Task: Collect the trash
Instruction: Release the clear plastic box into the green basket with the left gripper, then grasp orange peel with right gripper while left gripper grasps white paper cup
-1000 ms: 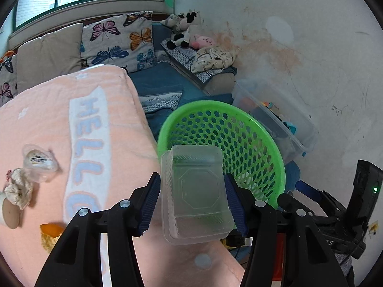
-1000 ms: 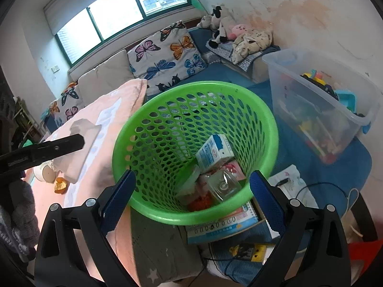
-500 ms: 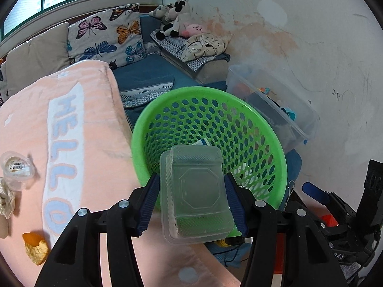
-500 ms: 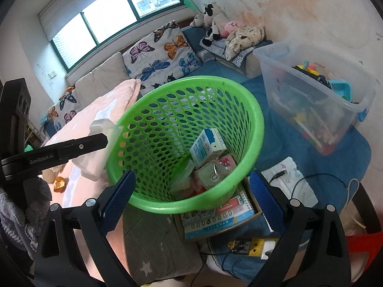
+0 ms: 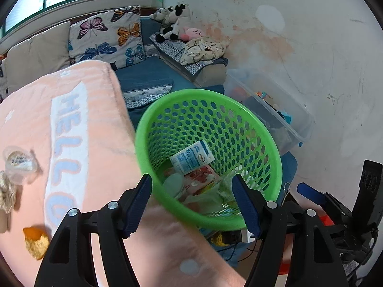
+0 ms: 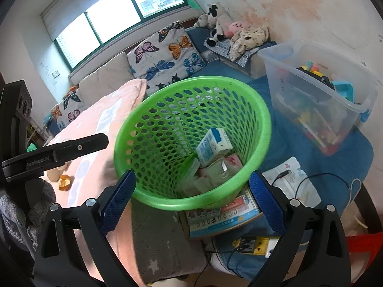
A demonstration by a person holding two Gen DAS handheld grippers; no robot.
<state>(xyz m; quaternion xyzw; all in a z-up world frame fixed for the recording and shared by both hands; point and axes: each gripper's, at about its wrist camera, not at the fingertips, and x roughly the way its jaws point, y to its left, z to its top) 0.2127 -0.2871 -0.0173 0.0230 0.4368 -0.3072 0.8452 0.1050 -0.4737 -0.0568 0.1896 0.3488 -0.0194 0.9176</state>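
Our left gripper [image 5: 191, 203] has just been opening and is empty, jaws wide above the green basket [image 5: 275, 167]; the drop looks done. Next we fetch the plastic cup [image 5: 18, 165] far left; right gripper [image 6: 191, 198] gapes empty.

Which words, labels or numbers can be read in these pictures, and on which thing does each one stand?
"HELLO": large pale letters on the pink blanket; the last letter is partly hidden.
"GenRobot.AI": small print on the left gripper's black finger.
Milk carton in the green basket: blue print, too blurred to read.
Booklet under the basket: characters and digits too small to read.
Clear cup lid on the blanket: label unreadable.
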